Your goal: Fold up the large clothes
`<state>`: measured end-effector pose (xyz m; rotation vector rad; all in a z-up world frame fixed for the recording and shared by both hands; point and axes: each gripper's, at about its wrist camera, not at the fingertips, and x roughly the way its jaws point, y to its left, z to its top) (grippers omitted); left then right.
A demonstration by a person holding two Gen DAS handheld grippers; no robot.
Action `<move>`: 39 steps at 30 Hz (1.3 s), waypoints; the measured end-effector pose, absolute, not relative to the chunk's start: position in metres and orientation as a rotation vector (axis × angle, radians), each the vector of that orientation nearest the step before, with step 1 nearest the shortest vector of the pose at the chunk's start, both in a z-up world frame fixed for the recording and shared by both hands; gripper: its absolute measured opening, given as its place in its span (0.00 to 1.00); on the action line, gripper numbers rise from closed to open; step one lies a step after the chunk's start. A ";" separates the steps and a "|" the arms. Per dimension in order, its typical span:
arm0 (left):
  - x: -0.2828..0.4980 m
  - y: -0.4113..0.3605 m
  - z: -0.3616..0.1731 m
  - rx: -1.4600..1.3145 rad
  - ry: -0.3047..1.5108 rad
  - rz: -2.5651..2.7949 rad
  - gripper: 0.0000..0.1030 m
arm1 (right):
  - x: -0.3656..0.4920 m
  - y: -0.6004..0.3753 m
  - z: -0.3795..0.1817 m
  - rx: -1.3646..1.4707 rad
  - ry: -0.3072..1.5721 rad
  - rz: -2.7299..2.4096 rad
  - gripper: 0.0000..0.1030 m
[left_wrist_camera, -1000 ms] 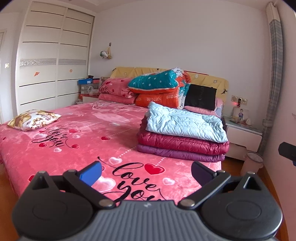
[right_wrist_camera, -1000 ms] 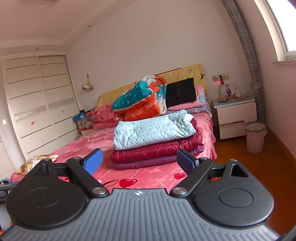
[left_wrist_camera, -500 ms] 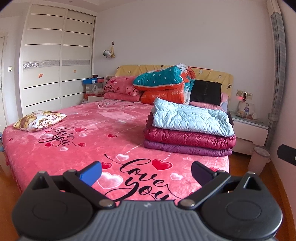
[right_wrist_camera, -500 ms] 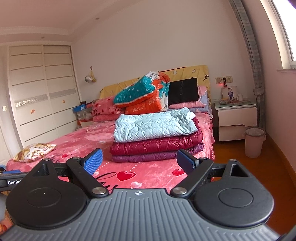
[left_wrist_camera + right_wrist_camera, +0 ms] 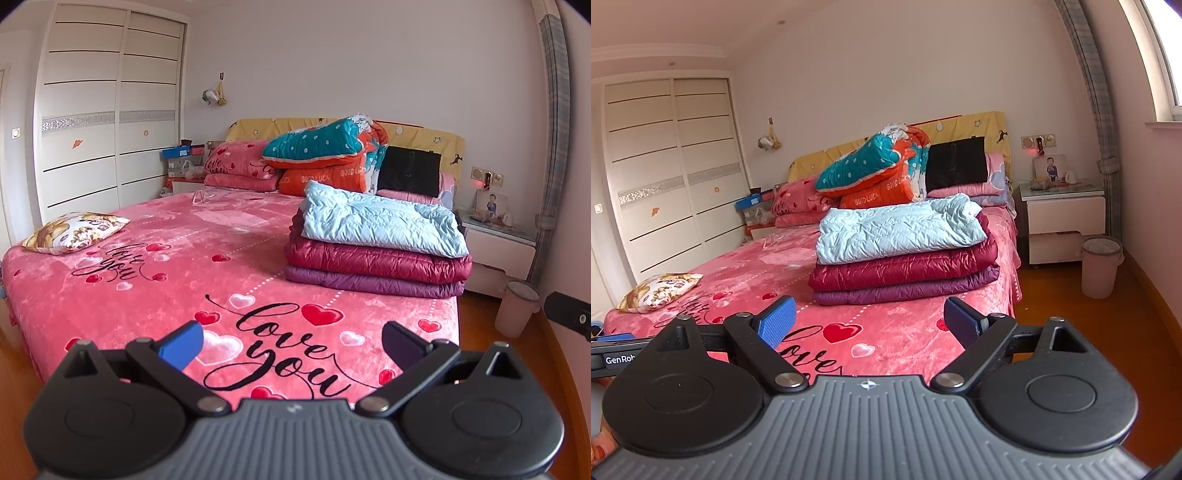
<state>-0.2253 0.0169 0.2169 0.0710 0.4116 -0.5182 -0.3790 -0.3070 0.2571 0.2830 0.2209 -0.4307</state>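
Observation:
A stack of folded puffy garments lies on the right side of the pink bed (image 5: 155,288): a light blue one (image 5: 380,221) on top, a dark red one (image 5: 373,258) under it, a purple one (image 5: 369,282) at the bottom. The stack also shows in the right wrist view (image 5: 901,254). My left gripper (image 5: 291,341) is open and empty, held off the foot of the bed. My right gripper (image 5: 868,321) is open and empty, off the bed's foot at the right corner. Both are well short of the stack.
Pillows and a teal and orange quilt (image 5: 325,151) are piled at the headboard. A small printed cushion (image 5: 74,230) lies at the bed's left edge. A nightstand (image 5: 1063,218) and a pink bin (image 5: 1099,266) stand right of the bed. A white wardrobe (image 5: 107,122) lines the left wall.
Both grippers have drawn back from the bed, so the bed and stack look farther off. Both have stayed open and empty.

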 end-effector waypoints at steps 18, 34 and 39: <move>-0.225 0.014 0.210 0.083 0.403 -0.515 0.99 | -0.380 -0.308 0.248 0.280 0.254 -0.429 1.00; -0.222 0.012 0.206 0.091 0.403 -0.514 0.99 | -0.376 -0.314 0.243 0.267 0.261 -0.417 1.00; -0.220 0.012 0.203 0.089 0.401 -0.508 0.99 | -0.376 -0.316 0.240 0.277 0.262 -0.413 1.00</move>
